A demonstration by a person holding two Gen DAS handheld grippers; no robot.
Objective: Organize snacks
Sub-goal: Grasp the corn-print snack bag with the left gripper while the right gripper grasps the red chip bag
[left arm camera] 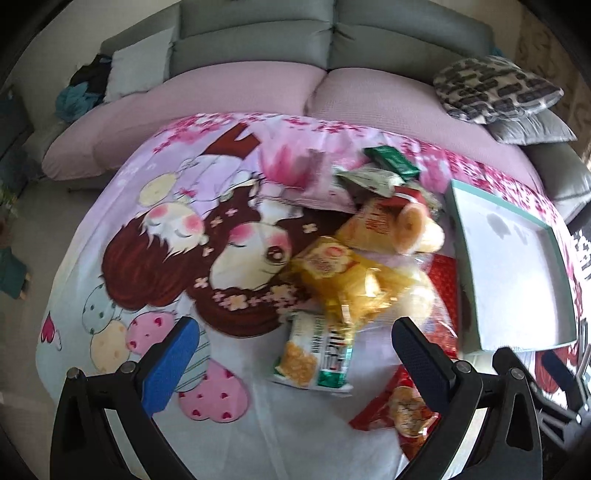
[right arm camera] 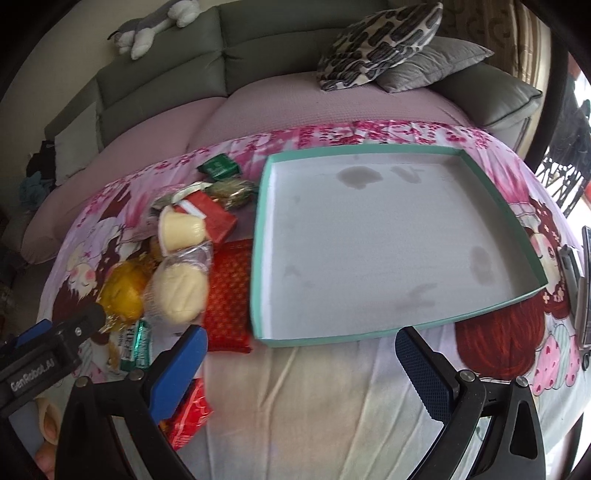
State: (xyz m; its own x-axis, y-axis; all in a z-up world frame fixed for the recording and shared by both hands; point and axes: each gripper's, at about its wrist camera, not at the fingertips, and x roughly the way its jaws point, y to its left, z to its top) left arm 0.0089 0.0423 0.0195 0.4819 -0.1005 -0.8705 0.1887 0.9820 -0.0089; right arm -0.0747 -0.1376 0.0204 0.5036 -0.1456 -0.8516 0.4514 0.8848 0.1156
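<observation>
A pile of snack packets lies on a cartoon-print cloth: yellow bags (left arm camera: 343,280), a green-and-white wafer packet (left arm camera: 314,354), clear-wrapped buns (right arm camera: 181,288), red packets (right arm camera: 227,295) and green ones (right arm camera: 218,166). An empty teal-rimmed box lid (right arm camera: 266,236) lies to their right; it also shows in the left wrist view (left arm camera: 461,258). My left gripper (left arm camera: 295,354) is open above the wafer packet and holds nothing. My right gripper (right arm camera: 301,365) is open and empty, in front of the box's near edge. The left gripper's body (right arm camera: 48,354) shows at the right view's lower left.
A grey sofa with pink seat covers (left arm camera: 221,96) stands behind the cloth-covered table. Patterned and grey cushions (right arm camera: 384,44) lie at its right end, a plush toy (right arm camera: 147,26) on its back. A red packet (right arm camera: 190,417) lies by my right gripper's left finger.
</observation>
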